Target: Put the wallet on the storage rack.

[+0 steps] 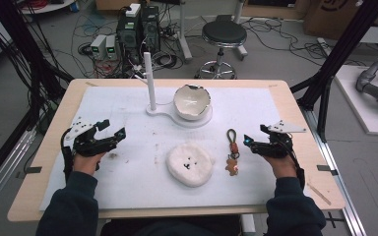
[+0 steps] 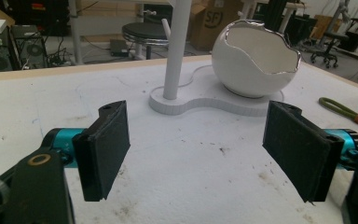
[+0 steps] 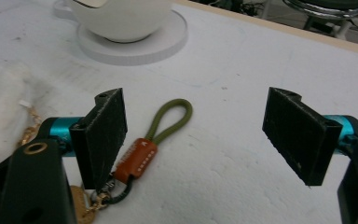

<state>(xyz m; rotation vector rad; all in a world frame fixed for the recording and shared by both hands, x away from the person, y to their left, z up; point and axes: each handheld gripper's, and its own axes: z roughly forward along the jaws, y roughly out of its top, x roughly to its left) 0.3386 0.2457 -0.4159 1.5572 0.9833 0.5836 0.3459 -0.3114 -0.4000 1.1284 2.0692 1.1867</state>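
A white sheet is covering most of the wooden tabletop (image 1: 39,162). Toward its far middle, a white stand (image 1: 170,114) is carrying an upright post (image 1: 150,81) and, beside it, a white bowl (image 1: 192,102) shaped like a cracked eggshell. Nearer the person, a round fluffy white pad (image 1: 189,163) is lying flat. Just right of it, a keychain (image 1: 233,152) — green cord loop, orange leather tab, small brown charm — is stretching away from the person.

The left hand-held gripper (image 1: 112,132) is hovering over bare sheet at the left, well apart from the pad, its jaws standing wide with nothing between them. The right hand-held gripper (image 1: 248,140) is sitting just right of the keychain, jaws likewise spread and not pressing on anything — in the right gripper view the keychain (image 3: 142,156) is lying beside one jaw.
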